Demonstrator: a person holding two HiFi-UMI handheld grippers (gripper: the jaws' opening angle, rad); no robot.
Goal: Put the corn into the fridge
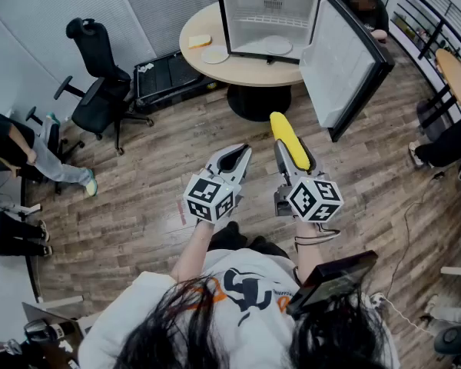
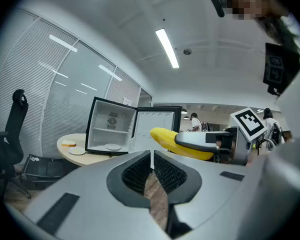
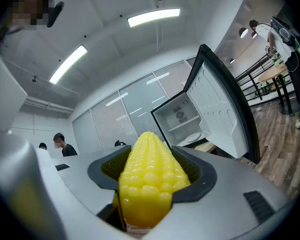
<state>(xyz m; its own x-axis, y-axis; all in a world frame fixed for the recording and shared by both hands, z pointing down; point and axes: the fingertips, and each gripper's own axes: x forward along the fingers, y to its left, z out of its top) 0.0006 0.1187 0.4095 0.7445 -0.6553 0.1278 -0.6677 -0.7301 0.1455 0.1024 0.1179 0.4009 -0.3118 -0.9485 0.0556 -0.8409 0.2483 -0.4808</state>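
Holding the corn (image 1: 286, 133) clamped in the right tongs (image 1: 292, 157), in the air above the wooden floor (image 1: 154, 191) and well apart from the open fridge (image 1: 232, 14).

Its tip juts past the jaws toward the fridge, but its lower end is buried between them and hidden. In the right gripper view the cob fills the gap and covers most of the pads. The left tongs (image 1: 235, 157) sit just beside the right, jaws together at the tips and holding nothing; a sliver of floor shows further back between them. The fridge stands on a round bench (image 1: 238, 71) with its door (image 1: 342, 64) swung wide and a plate (image 1: 276, 44) on its bottom level. The door partly hides a person behind it. Left of the fridge on the bench lie a second plate (image 1: 214, 55) and a pale slab (image 1: 200, 41), too small to name.
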